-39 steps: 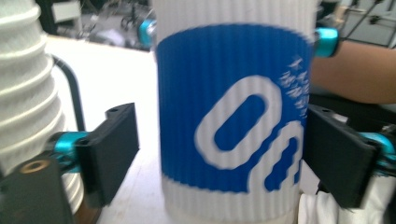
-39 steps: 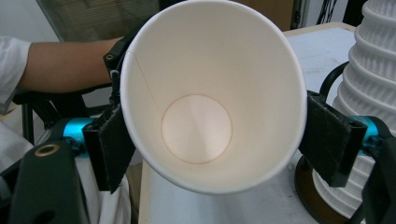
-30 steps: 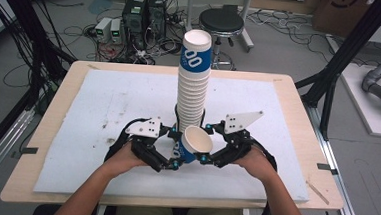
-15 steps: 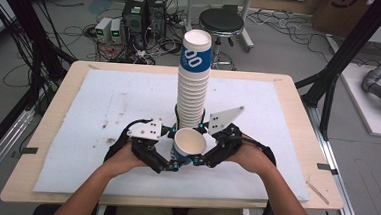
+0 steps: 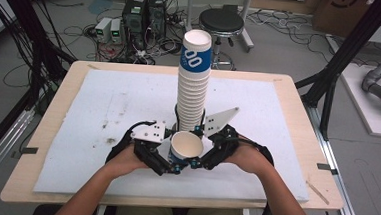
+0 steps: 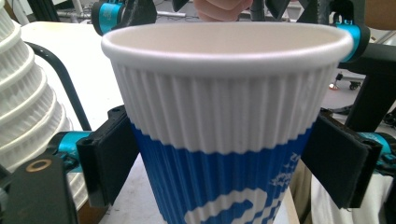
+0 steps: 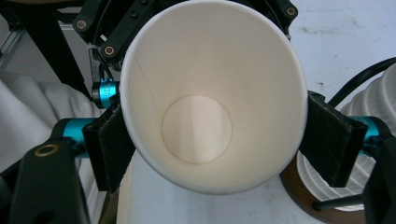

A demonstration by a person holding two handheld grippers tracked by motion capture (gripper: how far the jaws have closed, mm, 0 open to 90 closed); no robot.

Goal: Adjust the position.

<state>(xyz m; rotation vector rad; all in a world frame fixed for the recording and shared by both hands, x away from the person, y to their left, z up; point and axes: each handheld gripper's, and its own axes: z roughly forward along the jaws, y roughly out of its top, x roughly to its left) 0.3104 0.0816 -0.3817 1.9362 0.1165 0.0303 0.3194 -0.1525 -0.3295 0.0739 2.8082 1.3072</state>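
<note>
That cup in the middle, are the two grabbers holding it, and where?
Yes. The single paper cup sits between both pairs of jaws. The right gripper clamps its sides. The left gripper has just been closing on its blue lower wall.

Light was even and diffuse overhead, casting only soft shadows on the white mat [image 5: 103,112]. The high view was slightly soft and noisy. Both gripper views were sharp up close; backgrounds toward twelve o'clock blurred, and edges bowed slightly.
</note>
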